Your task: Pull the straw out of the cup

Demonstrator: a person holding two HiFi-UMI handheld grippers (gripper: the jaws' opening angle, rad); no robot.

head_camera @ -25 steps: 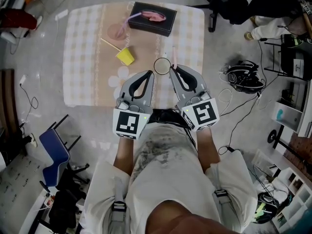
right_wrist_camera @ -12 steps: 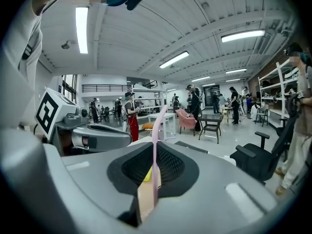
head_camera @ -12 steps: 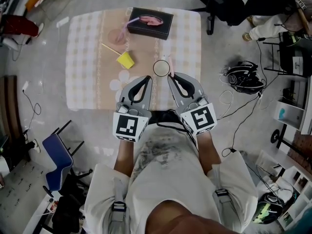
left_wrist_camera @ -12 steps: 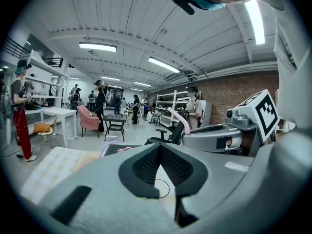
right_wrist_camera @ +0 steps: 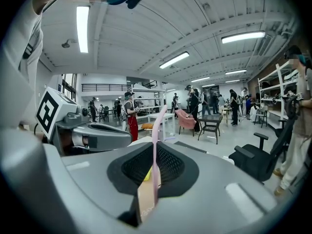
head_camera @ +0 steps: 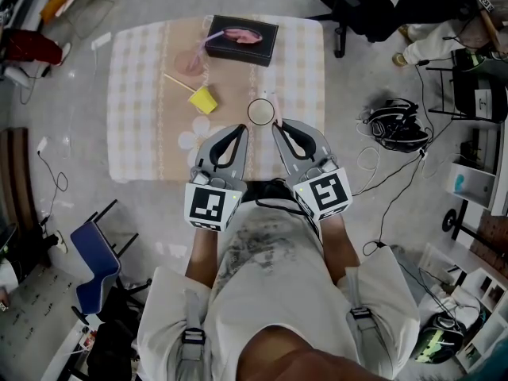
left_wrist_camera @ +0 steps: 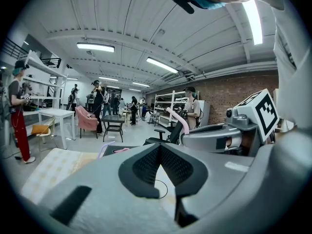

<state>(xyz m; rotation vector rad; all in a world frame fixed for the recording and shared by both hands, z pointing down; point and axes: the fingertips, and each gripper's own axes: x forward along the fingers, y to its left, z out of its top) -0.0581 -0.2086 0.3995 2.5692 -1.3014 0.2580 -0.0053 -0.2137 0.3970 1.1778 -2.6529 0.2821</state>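
While your right gripper clamps the straw, it seems not yet out of the cup mid-frame — left gripper jaws together, empty.

Cup close ahead, yellow cup leftward (black box beyond), open cloth between

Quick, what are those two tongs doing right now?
Left tongs: closed, empty.
Right tongs: closed on the pink straw.
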